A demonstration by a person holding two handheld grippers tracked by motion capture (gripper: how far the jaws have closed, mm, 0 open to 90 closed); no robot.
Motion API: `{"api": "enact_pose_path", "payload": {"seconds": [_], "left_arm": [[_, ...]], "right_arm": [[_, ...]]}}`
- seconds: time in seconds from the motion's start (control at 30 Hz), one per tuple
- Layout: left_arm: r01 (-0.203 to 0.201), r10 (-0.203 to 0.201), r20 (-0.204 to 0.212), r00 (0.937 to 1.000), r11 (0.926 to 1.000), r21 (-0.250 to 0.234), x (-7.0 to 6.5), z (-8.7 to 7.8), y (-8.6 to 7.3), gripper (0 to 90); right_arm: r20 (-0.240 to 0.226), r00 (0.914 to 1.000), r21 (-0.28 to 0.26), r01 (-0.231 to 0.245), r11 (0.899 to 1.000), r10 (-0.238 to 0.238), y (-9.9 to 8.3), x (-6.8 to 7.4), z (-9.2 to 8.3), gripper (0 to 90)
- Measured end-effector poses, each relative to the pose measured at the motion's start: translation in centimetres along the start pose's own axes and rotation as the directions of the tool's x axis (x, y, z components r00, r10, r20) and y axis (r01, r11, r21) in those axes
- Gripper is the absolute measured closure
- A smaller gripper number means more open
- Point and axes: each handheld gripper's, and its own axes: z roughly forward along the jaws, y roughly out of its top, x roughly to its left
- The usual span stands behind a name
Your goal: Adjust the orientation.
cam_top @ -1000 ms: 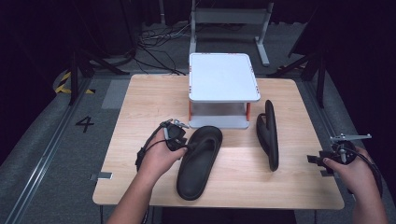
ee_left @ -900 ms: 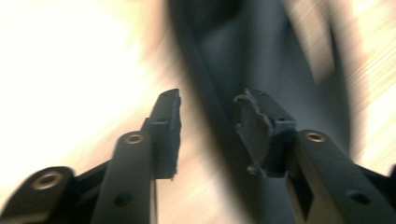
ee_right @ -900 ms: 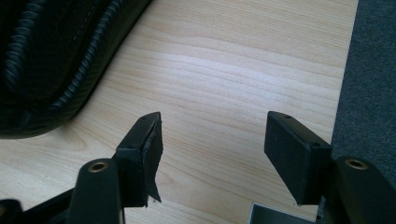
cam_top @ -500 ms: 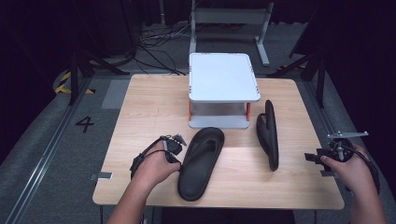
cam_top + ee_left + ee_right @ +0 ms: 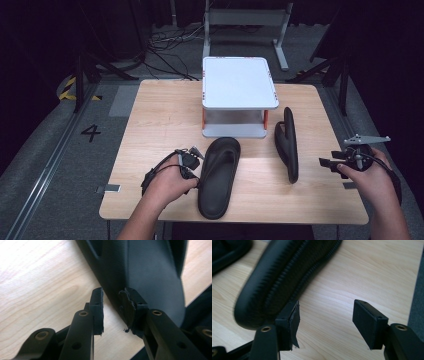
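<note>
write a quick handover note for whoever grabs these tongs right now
Left tongs: open, jaws just opened a little, straddling the edge of the flat sandal; pads not pressing it.
Right tongs: open, nothing between the jaws, near the table's right edge, pointing at the second sandal.
Second sandal stands on its side, right of the white rack; flat sandal lies in front of the rack.
Done: neither sandal lifted.
Left: probably grip each sandal and move it, perhaps to the rack.

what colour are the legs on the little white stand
Orange-red; the stand's legs show best in the high view.
</note>
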Motion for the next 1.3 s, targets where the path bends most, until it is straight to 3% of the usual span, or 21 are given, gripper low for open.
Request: {"api": "enact_pose_path", "payload": {"seconds": [0.03,0.07,0.1,0.27,0.5,0.57,0.67,0.73,0.87,1.0,1.03,1.07,1.17,1.23,1.3], "left_arm": [[-0.008,0.008,0.026,0.9996,0.9999,0.010,-0.4,0.1,0.0,62.1],[-0.014,0.014,-0.001,0.9999,0.9999,0.008,-0.6,0.2,0.0,56.8],[-0.018,0.018,-0.014,0.9997,0.9998,0.007,-0.8,0.2,-0.1,59.4],[-0.014,0.014,-0.005,0.9999,0.9997,-0.020,-0.8,0.2,-0.4,58.9],[-0.013,0.013,0.009,0.9999,0.9989,-0.045,-0.8,0.3,-1.1,56.8],[-0.010,0.011,0.024,0.9997,0.9990,-0.044,-0.7,0.3,-1.5,56.5],[-0.018,0.022,0.114,0.9933,0.9993,-0.033,-1.0,0.6,-2.0,56.9],[-0.047,0.051,0.126,0.9908,0.9982,-0.037,-1.5,1.0,-2.2,55.2],[-0.064,0.069,0.072,0.9950,0.9953,-0.073,-1.6,0.3,-2.6,53.7],[-0.070,0.072,0.006,0.9974,0.9860,-0.152,-0.7,-1.6,-3.1,49.7],[-0.072,0.068,-0.031,0.9972,0.9814,-0.178,-0.2,-2.1,-3.1,48.3],[-0.072,0.068,-0.031,0.9972,0.9814,-0.178,-0.2,-2.1,-3.1,47.1],[-0.070,0.044,-0.110,0.9929,0.9682,-0.240,1.6,-3.3,-3.3,44.9],[-0.059,0.028,-0.124,0.9919,0.9657,-0.253,2.1,-3.5,-3.3,42.7],[-0.055,0.014,-0.146,0.9892,0.9583,-0.280,2.9,-3.9,-3.5,42.2]], "right_arm": [[-0.010,0.9999,-0.009,0.013,1.000,-0.013,0.3,0.5,-0.1,39.7],[-0.020,0.9995,-0.019,0.022,1.000,-0.023,0.6,0.8,-0.2,39.8],[-0.028,0.9989,-0.032,0.035,0.999,-0.036,0.9,1.2,-0.3,39.9],[-0.045,0.9967,-0.057,0.065,0.996,-0.067,1.7,2.3,-0.4,40.6],[-0.087,0.9907,-0.077,0.098,0.992,-0.104,2.8,3.6,1.1,41.1],[-0.097,0.9884,-0.082,0.109,0.991,-0.117,3.2,3.9,1.5,41.1],[-0.111,0.9846,-0.103,0.124,0.987,-0.135,3.9,4.6,2.1,41.7],[-0.120,0.9806,-0.109,0.142,0.984,-0.155,4.3,5.0,2.7,43.0],[-0.130,0.9720,-0.092,0.185,0.979,-0.196,4.8,5.4,3.8,47.6],[-0.139,0.9716,-0.100,0.179,0.979,-0.192,5.2,5.3,4.3,48.1],[-0.134,0.9729,-0.100,0.176,0.979,-0.188,5.3,5.3,4.4,48.1],[-0.134,0.9729,-0.100,0.176,0.979,-0.188,5.3,5.3,4.4,48.1],[-0.122,0.9753,-0.110,0.171,0.979,-0.184,5.5,5.0,4.6,49.4],[-0.122,0.9754,-0.114,0.171,0.979,-0.184,5.5,5.0,4.6,50.7],[-0.121,0.9734,-0.119,0.180,0.976,-0.194,5.5,5.1,4.6,53.8]]}}
